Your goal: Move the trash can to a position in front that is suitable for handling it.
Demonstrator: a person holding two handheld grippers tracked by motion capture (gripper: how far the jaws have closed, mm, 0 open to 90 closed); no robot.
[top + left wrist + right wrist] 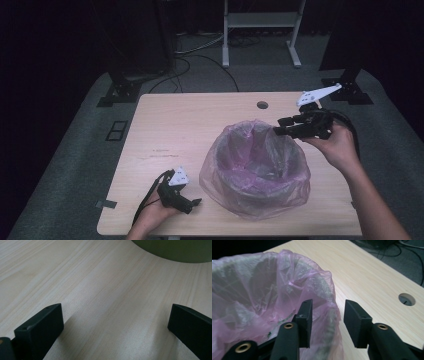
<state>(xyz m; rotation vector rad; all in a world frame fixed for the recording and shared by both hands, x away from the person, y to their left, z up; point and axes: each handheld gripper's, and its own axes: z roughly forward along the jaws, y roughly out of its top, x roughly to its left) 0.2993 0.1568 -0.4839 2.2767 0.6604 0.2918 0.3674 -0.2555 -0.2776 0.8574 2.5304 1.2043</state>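
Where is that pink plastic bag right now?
In the high view, the pink bag lines a round bin on the table's near right half, between the left gripper and the right gripper.

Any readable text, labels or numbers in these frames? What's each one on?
None readable.
Table: faint marks left of the bag, too small to tell whether they are writing.
Pink bag, the bin it lines, both grippers: no print to be seen.
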